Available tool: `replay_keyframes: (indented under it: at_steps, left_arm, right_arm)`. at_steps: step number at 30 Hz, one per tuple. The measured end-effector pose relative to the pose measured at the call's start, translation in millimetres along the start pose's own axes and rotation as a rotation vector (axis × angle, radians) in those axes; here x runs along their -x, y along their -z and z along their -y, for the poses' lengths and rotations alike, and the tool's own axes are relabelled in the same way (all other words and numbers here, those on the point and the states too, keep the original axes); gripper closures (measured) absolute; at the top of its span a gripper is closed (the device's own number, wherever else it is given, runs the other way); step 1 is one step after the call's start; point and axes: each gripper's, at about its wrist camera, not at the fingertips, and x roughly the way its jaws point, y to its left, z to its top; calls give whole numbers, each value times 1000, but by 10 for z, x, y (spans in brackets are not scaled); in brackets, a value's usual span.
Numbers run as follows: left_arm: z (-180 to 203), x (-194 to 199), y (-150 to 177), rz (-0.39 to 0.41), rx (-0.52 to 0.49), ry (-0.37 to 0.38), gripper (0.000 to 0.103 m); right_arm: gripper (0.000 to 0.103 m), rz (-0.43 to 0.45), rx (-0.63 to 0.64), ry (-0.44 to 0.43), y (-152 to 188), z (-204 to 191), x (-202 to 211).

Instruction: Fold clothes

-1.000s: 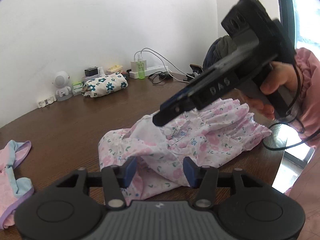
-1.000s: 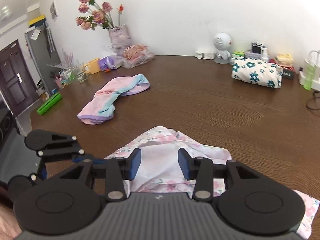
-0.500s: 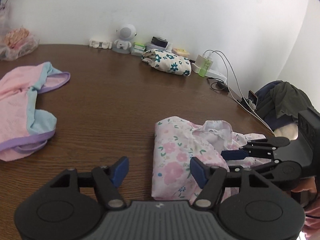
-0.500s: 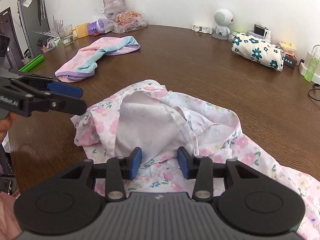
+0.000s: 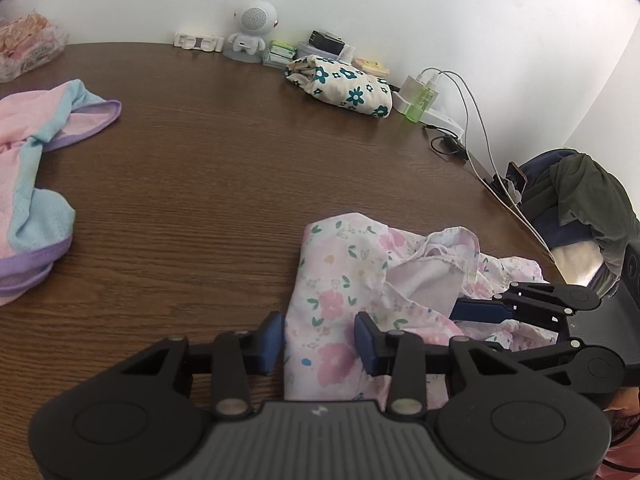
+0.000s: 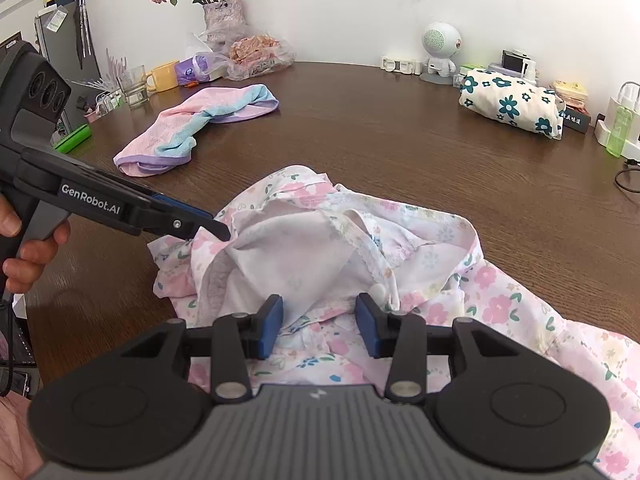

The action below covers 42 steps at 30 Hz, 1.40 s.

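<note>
Hiding floral garment's (image 6: 360, 240) near edge: claws.

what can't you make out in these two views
- Floral garment: crumpled, its near end hidden behind the right gripper body in the right wrist view, so its type is unclear.
- Left gripper: open, with cloth between the jaws; contact can't be told.
- Pink and blue garment: cut off by the left wrist view's left edge.
- Small boxes by the wall: labels too small.
</note>
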Motion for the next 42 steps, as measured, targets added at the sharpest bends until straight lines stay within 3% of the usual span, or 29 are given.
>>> replay_keyframes:
  at_steps: [4, 8, 12, 17, 26, 32, 37, 42]
  left_arm:
    - [-42, -29, -6, -11, 71, 21, 91]
    - [-12, 69, -26, 52, 81, 37, 101]
    - [173, 223, -90, 134, -9, 15, 102]
    - [588, 299, -115, 202, -227, -42, 102]
    - [1147, 299, 74, 255, -526, -77, 102]
    - [1460, 261, 224, 275, -691, -109, 102]
    - [1481, 247, 235, 282, -703, -98, 102]
    - [1717, 211, 317, 291, -800, -57, 102]
  right_arm:
    - [58, 8, -1, -10, 10, 0, 2]
    - [57, 10, 3, -13, 14, 3, 5]
    - [57, 11, 6, -11, 8, -12, -6]
    - [57, 19, -3, -16, -19, -41, -47]
    - [56, 45, -49, -47, -34, 33, -42]
    - [51, 76, -11, 16, 37, 60, 367]
    - [45, 82, -3, 55, 151, 241, 831]
    - [44, 14, -26, 80, 316, 473, 826]
